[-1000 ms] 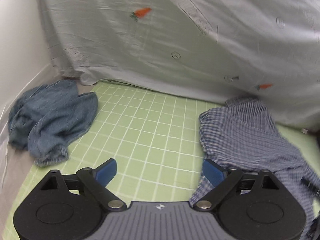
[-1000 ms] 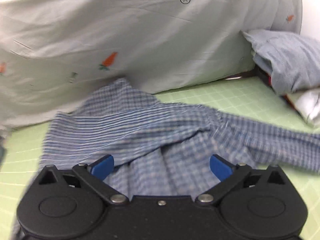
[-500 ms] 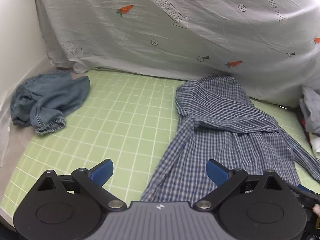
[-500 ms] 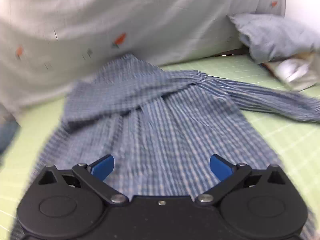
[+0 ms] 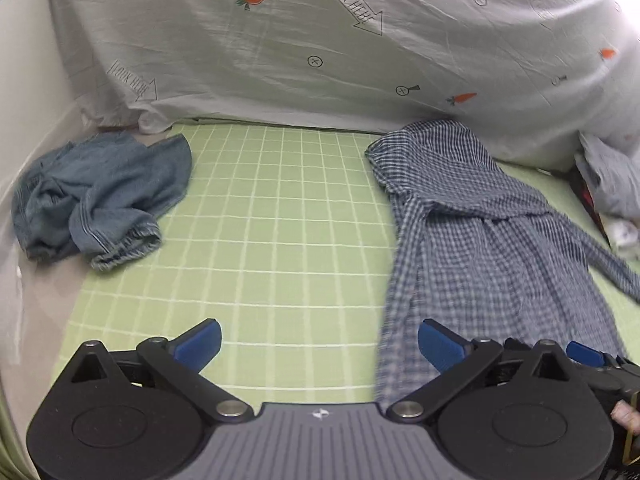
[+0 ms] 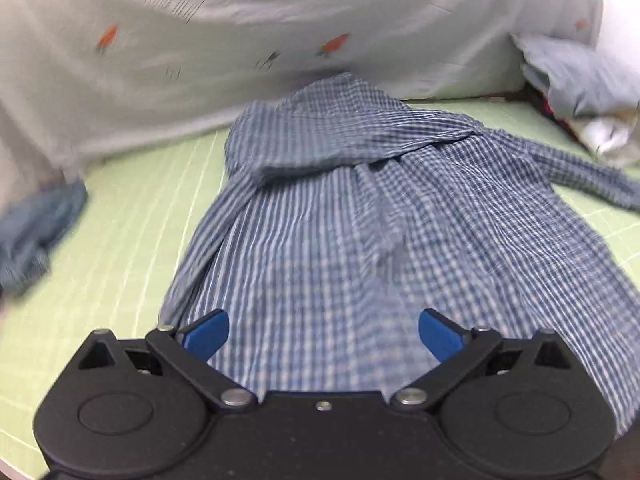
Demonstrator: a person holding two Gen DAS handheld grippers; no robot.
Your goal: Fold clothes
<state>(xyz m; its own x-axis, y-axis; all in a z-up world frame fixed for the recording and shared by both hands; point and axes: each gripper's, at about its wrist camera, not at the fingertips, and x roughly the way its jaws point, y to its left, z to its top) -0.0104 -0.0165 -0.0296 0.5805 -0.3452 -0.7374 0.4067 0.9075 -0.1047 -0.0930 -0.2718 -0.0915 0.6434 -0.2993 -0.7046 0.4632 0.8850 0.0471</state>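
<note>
Both grippers, left gripper [image 5: 318, 344] and right gripper [image 6: 324, 334], are drawing back from the checked shirt [image 6: 360, 240], fingers spread and holding nothing, over the green gridded mat [image 5: 280, 240].

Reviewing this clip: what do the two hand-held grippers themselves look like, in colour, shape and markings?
Both look alike. The left hand-held gripper has blue finger pads on black linkage arms with silver pivot pins, two round black housings, and a ribbed grey centre plate bearing a small white emblem. The right hand-held gripper has the same blue pads and black linkages, but its centre is plain black with one small screw. No cables or sleeves show.
</note>
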